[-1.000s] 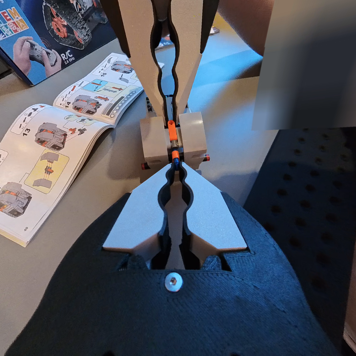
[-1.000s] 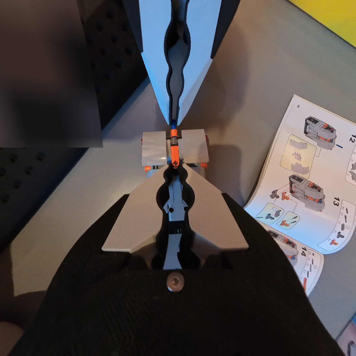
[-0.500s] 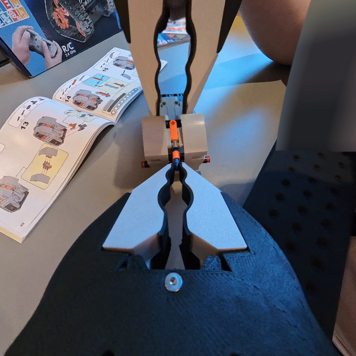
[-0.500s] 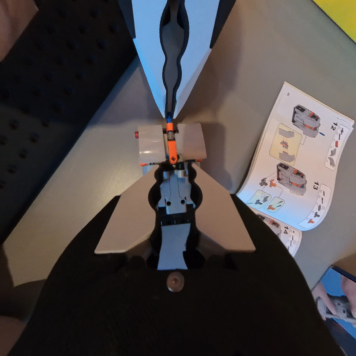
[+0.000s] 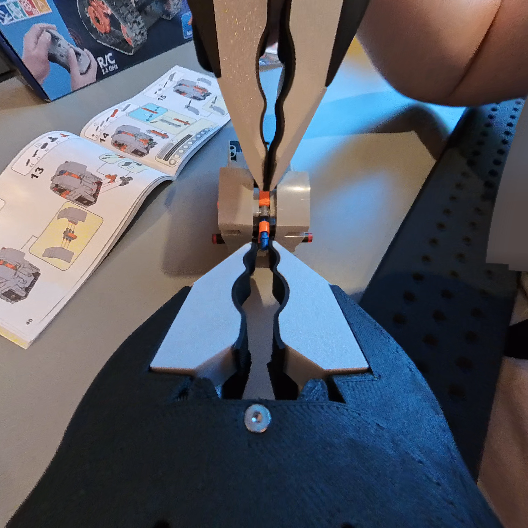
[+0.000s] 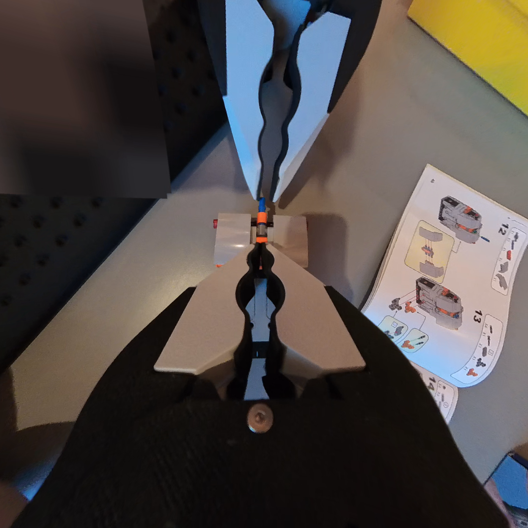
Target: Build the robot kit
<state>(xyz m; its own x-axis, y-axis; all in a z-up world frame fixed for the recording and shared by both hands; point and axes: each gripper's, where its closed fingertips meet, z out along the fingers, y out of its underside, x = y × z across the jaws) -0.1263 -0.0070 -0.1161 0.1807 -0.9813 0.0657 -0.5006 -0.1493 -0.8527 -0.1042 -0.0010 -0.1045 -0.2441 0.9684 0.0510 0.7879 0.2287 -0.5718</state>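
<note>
A small grey brick model (image 5: 294,205) with two curved panels stands on the grey table. A line of orange and grey connectors (image 5: 264,200) runs between the panels and ends in a blue pin (image 5: 263,238). My left gripper (image 5: 261,247) is shut on the blue pin. My right gripper (image 6: 260,250) comes from the opposite side and is shut on the far orange connector (image 6: 260,264). The right gripper also shows in the left wrist view (image 5: 265,185), the left gripper in the right wrist view (image 6: 265,200). The model (image 6: 231,231) and the blue pin (image 6: 261,204) show there too.
An open instruction booklet (image 5: 85,200) (image 6: 457,285) lies beside the model. A blue toy box (image 5: 85,43) stands behind it. A black perforated board (image 5: 457,257) (image 6: 43,243) lies on the other side. A person's arm (image 5: 443,43) is above. A yellow thing (image 6: 485,43) is at the table's edge. My left and right fingertips are right by each other. The yellow thing (image 6: 485,43) lies around 25 centimeters away from my left fingertips.
The right gripper stood open around the model's grey block half a second ago and has now shut on the orange connector. The left gripper has kept its hold on the blue pin.
</note>
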